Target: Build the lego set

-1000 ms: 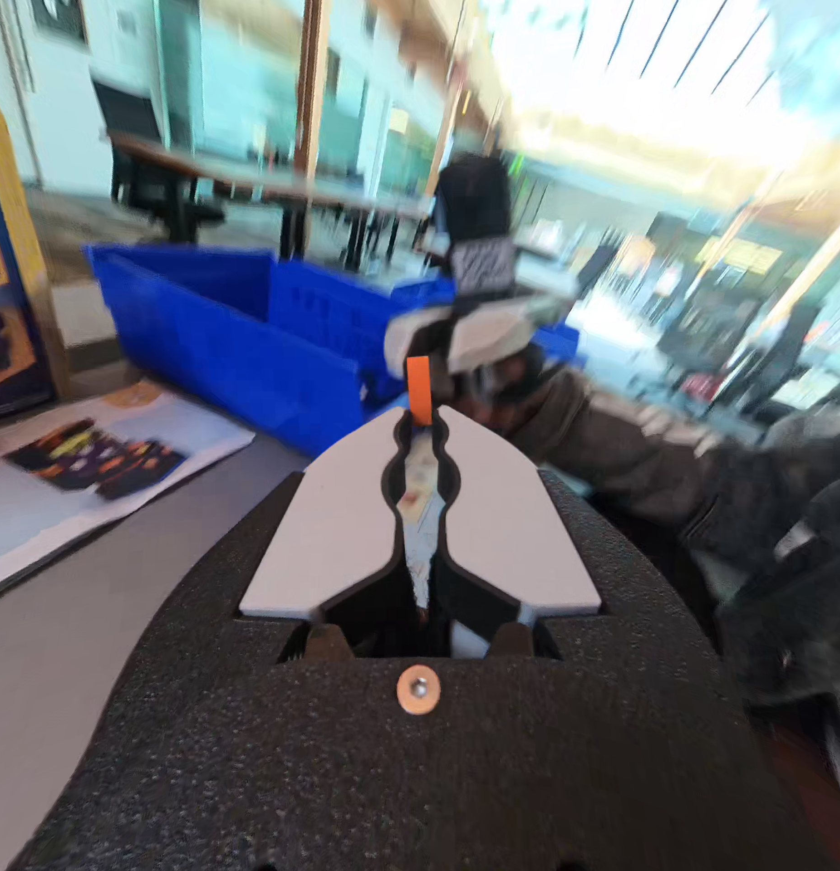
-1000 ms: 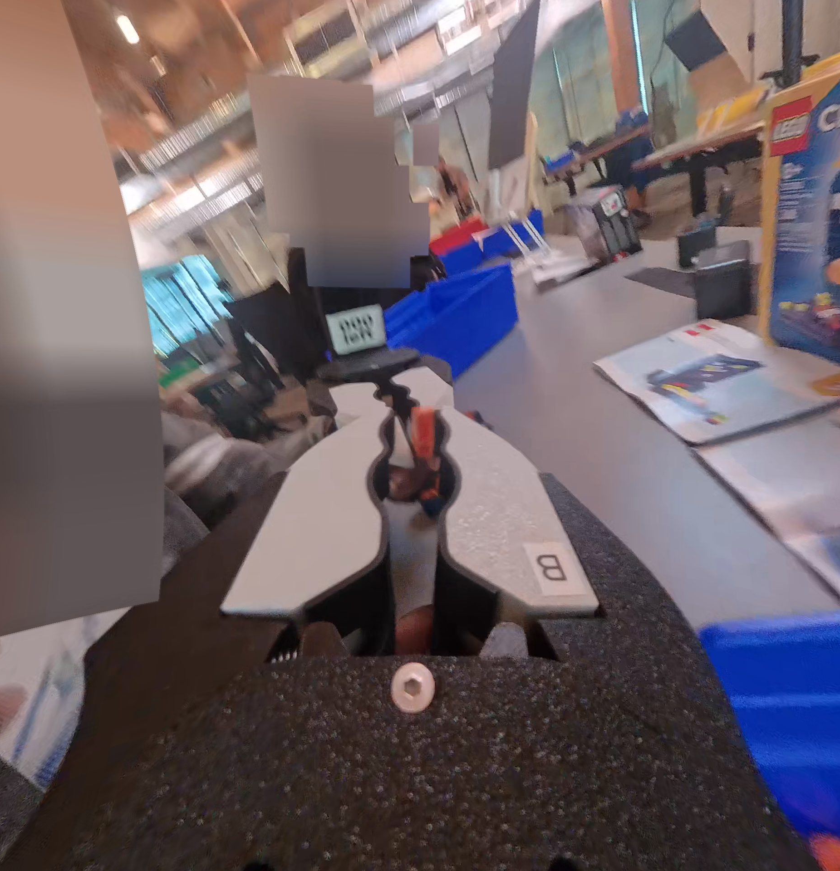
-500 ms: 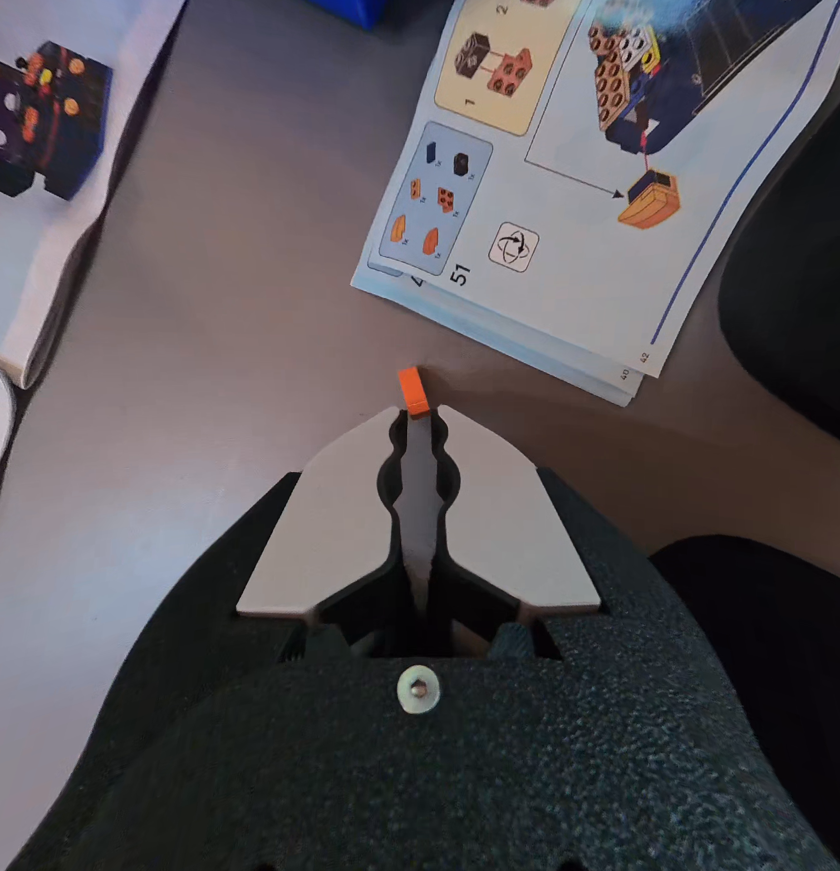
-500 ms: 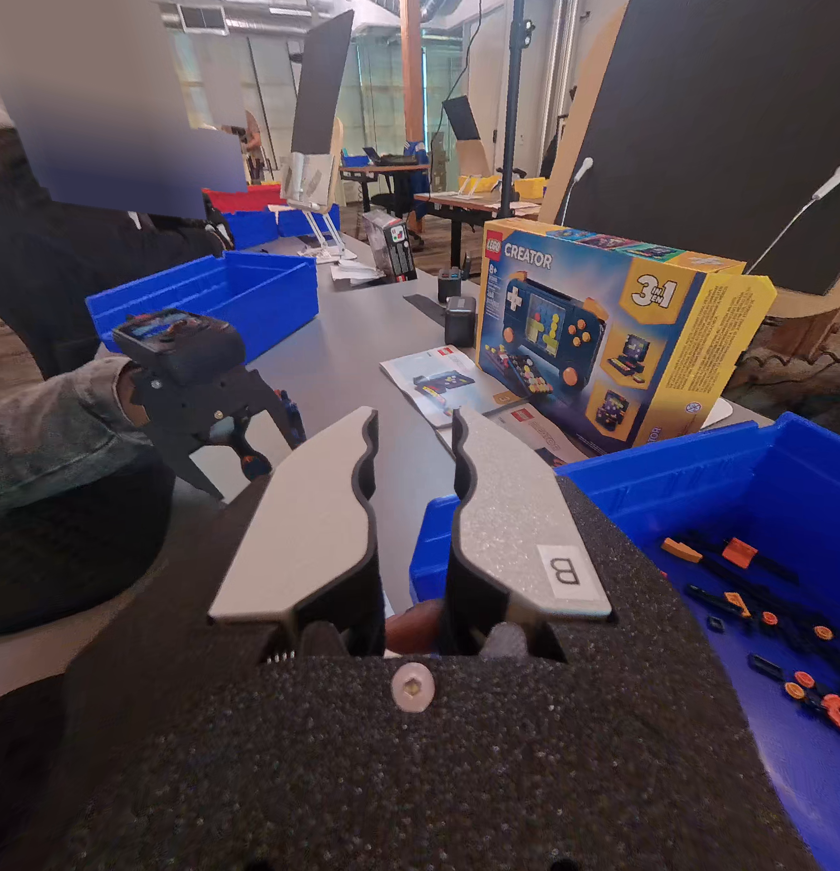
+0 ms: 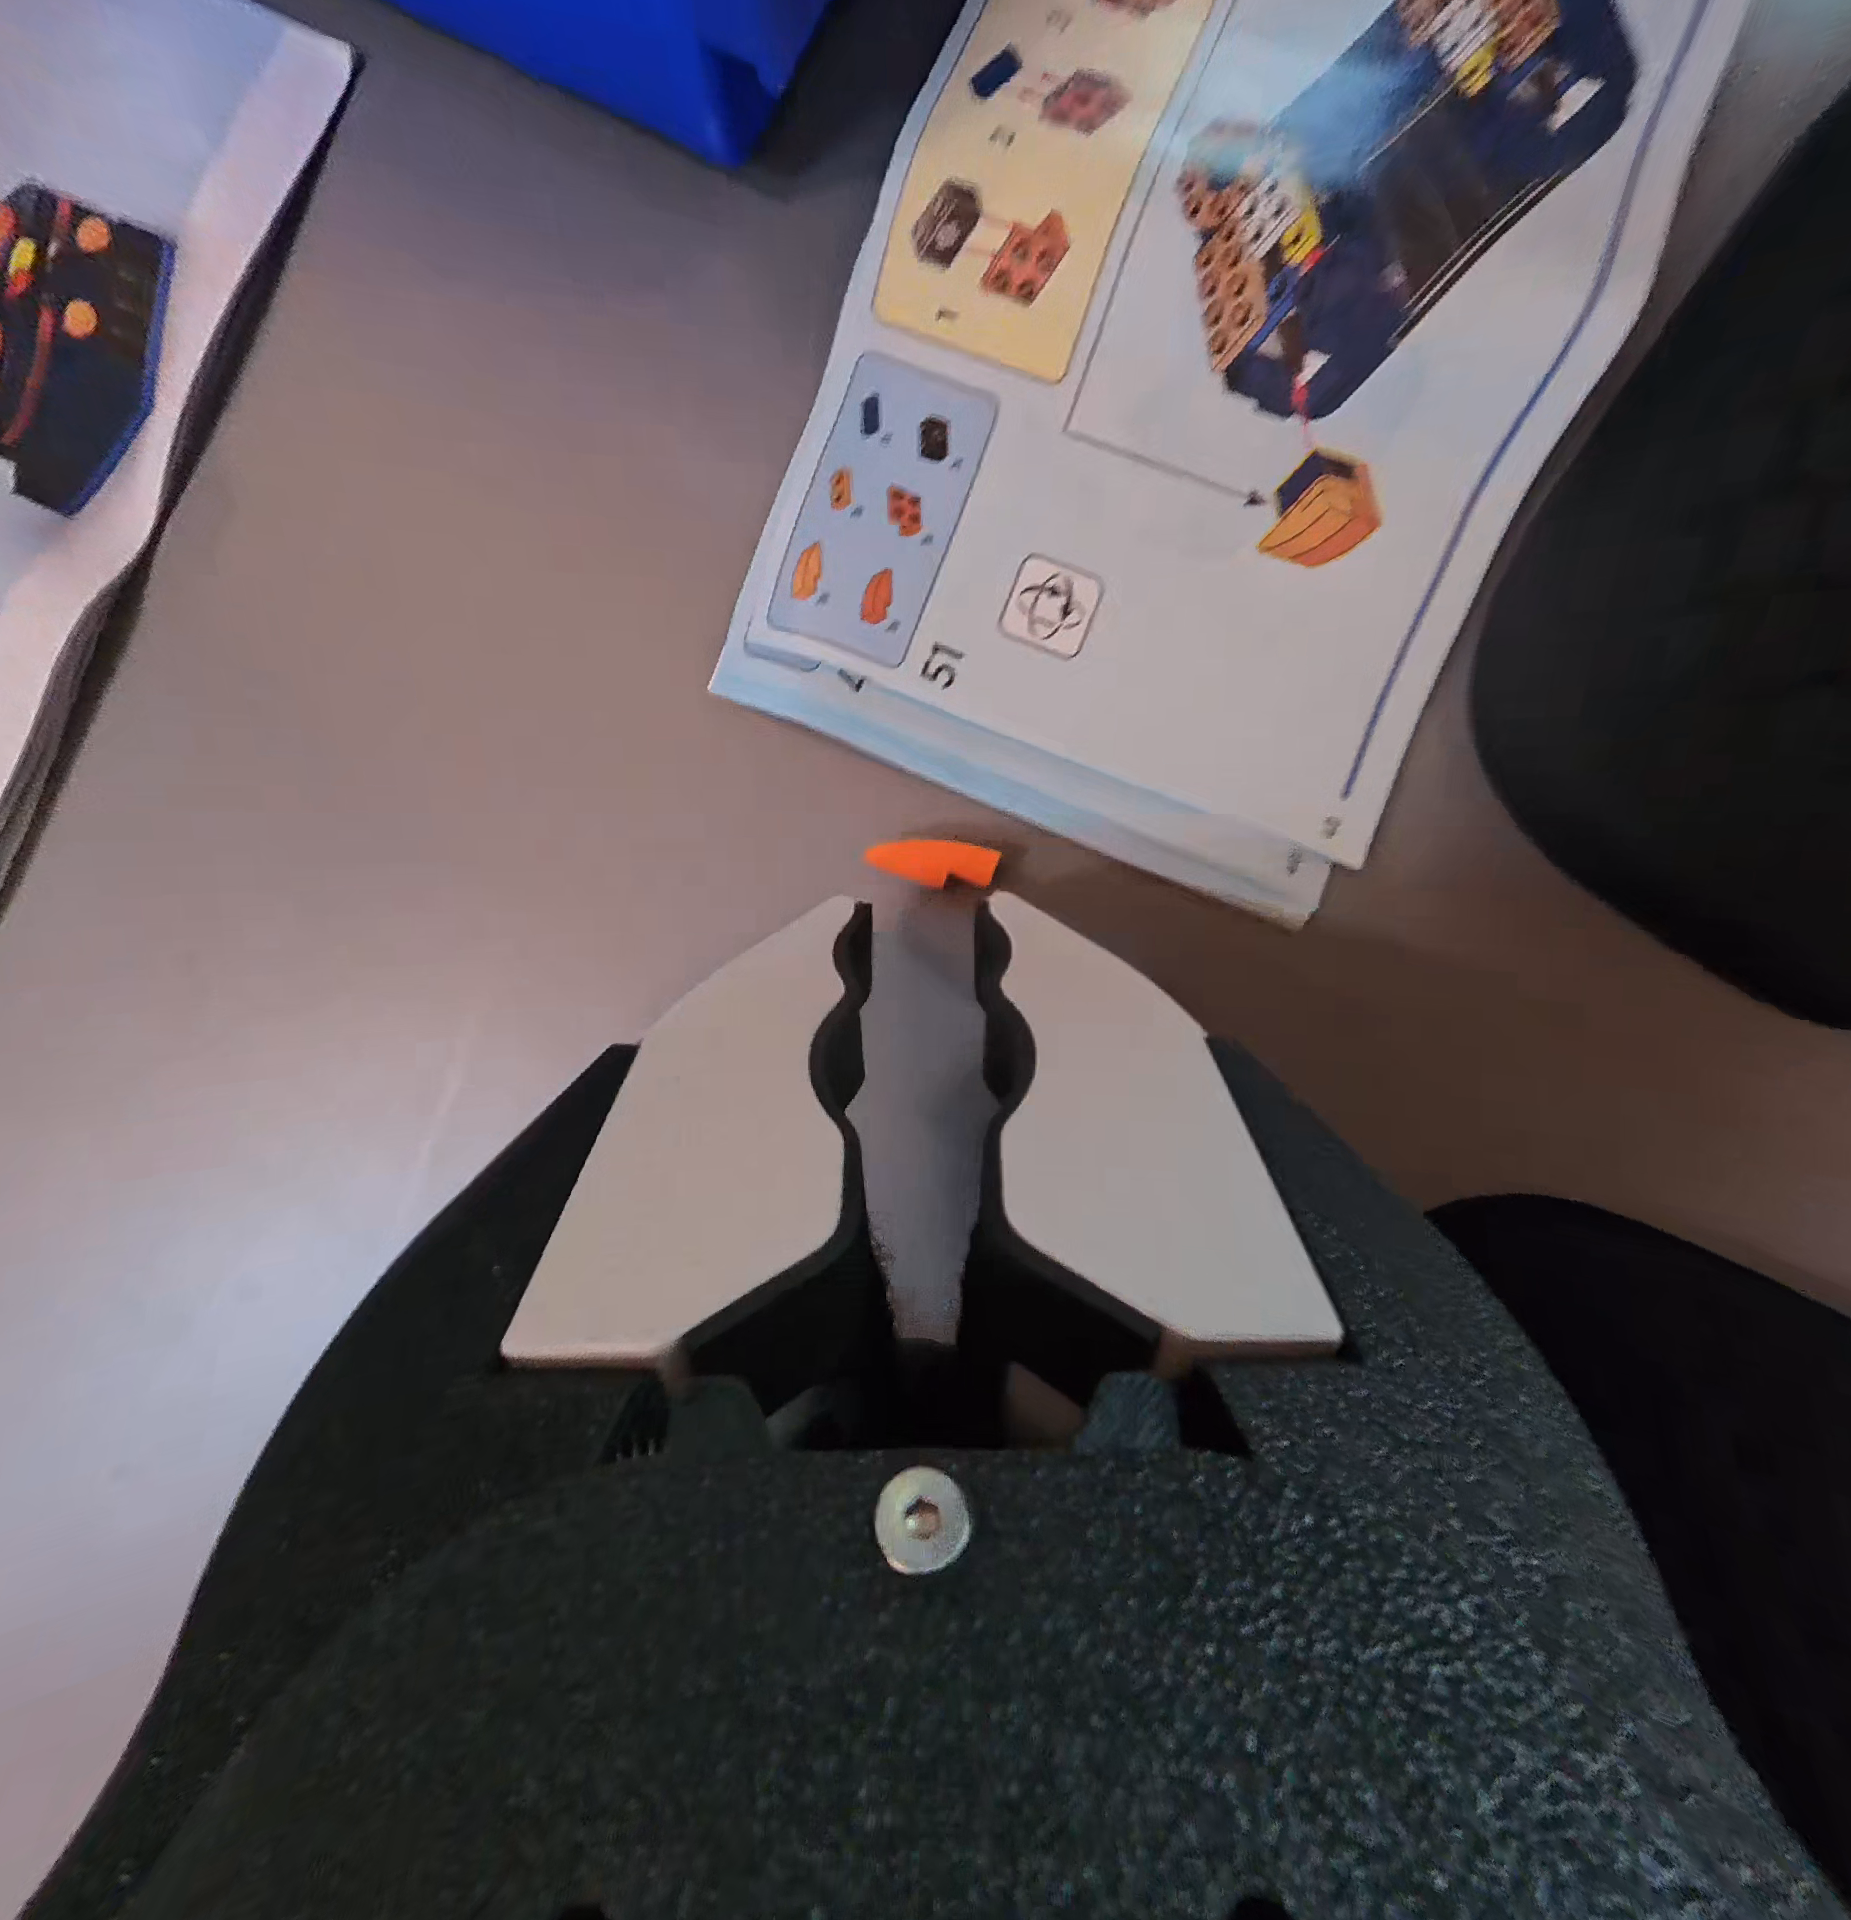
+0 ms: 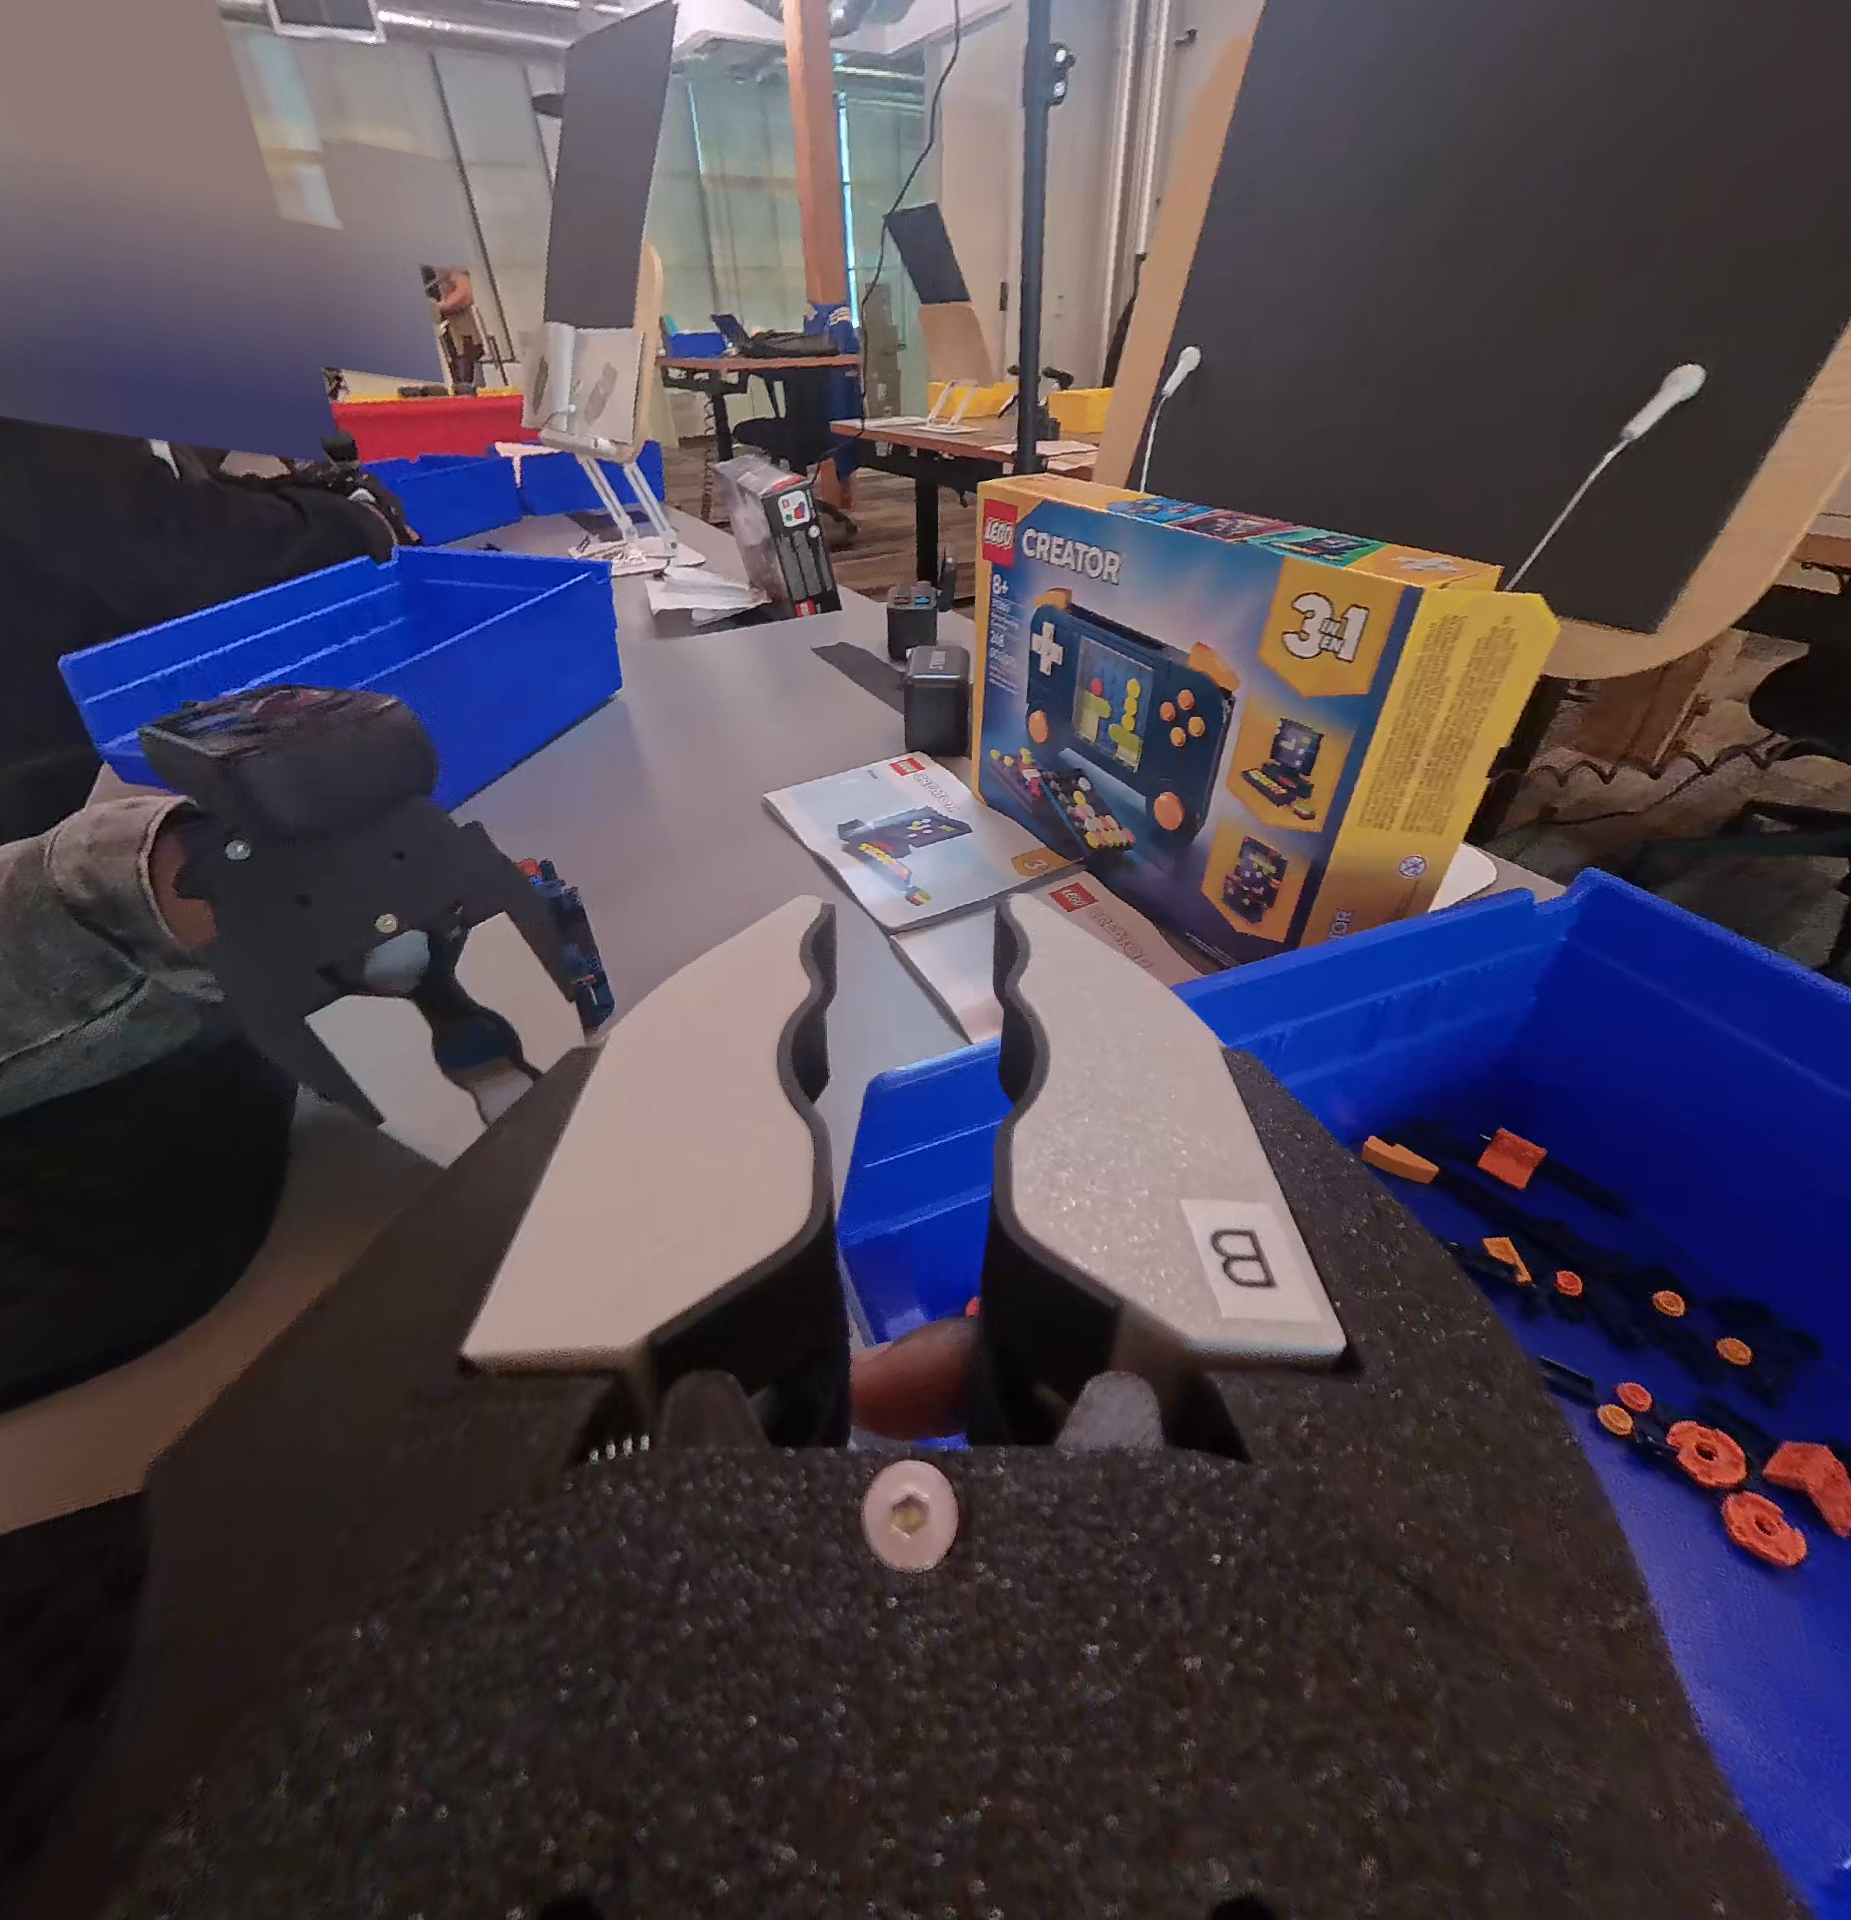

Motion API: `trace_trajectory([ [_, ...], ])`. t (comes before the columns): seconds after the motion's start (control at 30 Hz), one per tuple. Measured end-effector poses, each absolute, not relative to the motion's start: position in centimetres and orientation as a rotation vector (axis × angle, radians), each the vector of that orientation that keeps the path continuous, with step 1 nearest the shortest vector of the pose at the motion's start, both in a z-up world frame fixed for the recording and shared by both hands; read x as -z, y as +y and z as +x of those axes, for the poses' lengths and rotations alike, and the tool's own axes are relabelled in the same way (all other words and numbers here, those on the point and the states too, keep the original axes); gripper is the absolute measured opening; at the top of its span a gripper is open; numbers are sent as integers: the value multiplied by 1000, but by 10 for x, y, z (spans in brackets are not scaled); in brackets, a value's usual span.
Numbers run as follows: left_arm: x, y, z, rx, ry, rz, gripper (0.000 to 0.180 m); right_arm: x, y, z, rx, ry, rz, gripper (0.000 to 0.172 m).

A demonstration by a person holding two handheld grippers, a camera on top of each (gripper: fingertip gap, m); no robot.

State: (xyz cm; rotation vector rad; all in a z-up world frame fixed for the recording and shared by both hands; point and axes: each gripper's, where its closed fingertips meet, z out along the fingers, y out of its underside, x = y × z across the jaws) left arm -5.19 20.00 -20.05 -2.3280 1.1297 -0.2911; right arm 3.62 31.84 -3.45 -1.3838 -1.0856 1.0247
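A small orange piece (image 5: 931,864) is seen lying on the grey counter (image 5: 433,727), just beyond the tips of the left claw (image 5: 923,914) and just near of the corner of an open instruction booklet (image 5: 1139,436). The piece is tapered, pointed at its left end and blunt with a notch at its right. It is judged to be hard plastic, very light, stiff and smooth, so it could slip or flick away under a poor pinch; a hold across its thicker right half would seem safest.

The fingers of the left claw are parted by a narrow gap, with only counter showing between them. The piece is not clamped; whether a fingertip grazes it cannot be told.

The right claw (image 6: 916,925) is held wider apart, and nothing is seen between its fingers. It hangs over the near-left corner of a blue bin (image 6: 1523,997) in which loose orange and dark parts (image 6: 1721,1455) lie. Farther off, a yellow and blue toy box (image 6: 1243,717) stands on the counter with a second booklet (image 6: 900,842) in front of it.
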Motion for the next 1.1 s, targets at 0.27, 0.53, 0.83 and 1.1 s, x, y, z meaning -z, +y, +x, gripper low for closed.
trace_trajectory([
  [0.27, 207, 205, -41, 228, 1176, -2264, 18, 35, 326, 43, -958, -1071, -1402, 28],
  [0.53, 201, 210, -41, 277, 1125, -2238, 20, 77, 329, 69, -819, -1258, -1691, 24],
  [0.83, 153, 233, -32, 210, 1029, -1883, 21, 178, 317, 71, 4, -1982, -1526, 26],
  [1.1, 131, 242, -36, 225, 923, -1747, 21, 174, 308, 78, 358, -1887, -1152, 29],
])
